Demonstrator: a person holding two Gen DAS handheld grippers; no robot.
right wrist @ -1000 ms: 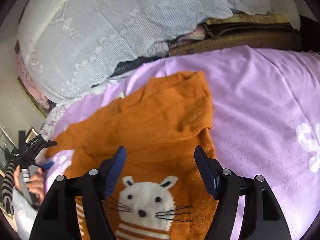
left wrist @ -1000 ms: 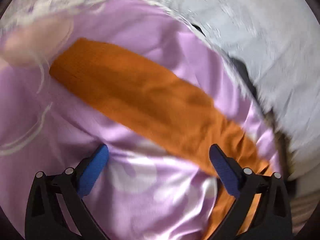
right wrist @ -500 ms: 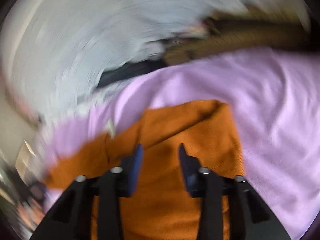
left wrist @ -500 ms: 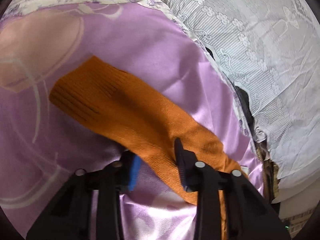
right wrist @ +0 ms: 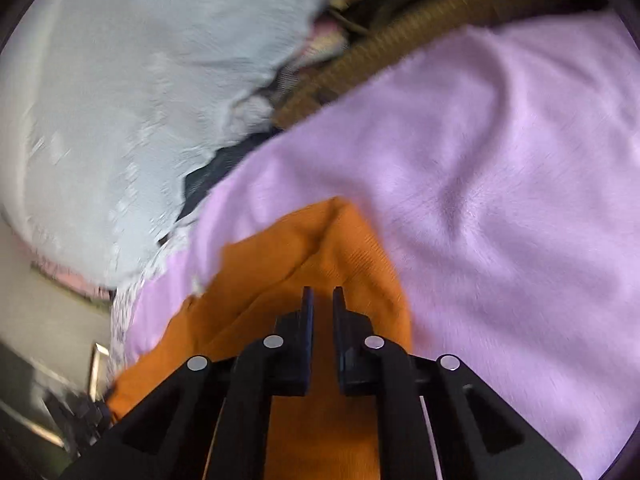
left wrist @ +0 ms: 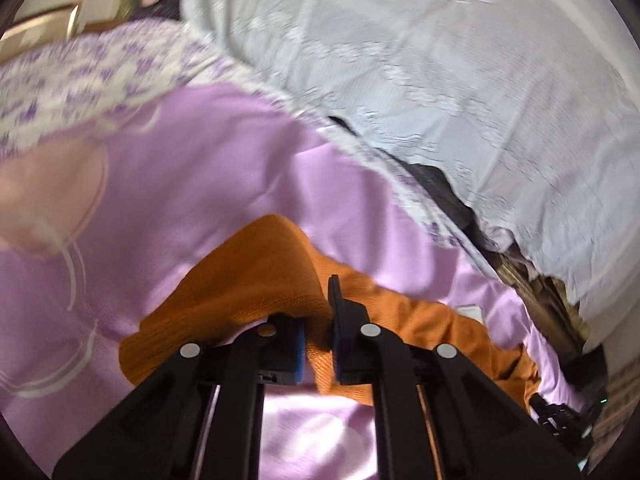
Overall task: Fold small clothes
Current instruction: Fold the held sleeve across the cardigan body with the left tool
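Orange knit fills the narrow gap of the left hand-held gripper (left wrist: 318, 344), whose jaws are clamped on a sleeve of the sweater (left wrist: 256, 280); the sleeve arches up ahead of the tips, its cuff end drooping to the left onto the purple sheet (left wrist: 208, 152). The right hand-held gripper (right wrist: 322, 312) has just been closing: its jaws stand close together with orange cloth of the sweater (right wrist: 304, 248) between them, though whether the pads truly press it I cannot tell. That side of the sweater lies bunched, one corner pointing toward the far edge of the bed. Beyond the sheet's far edge rises a pale lace cover (left wrist: 440, 80), a floral cloth (left wrist: 80, 76) to its left, and brown folded fabric (right wrist: 400, 48) behind.
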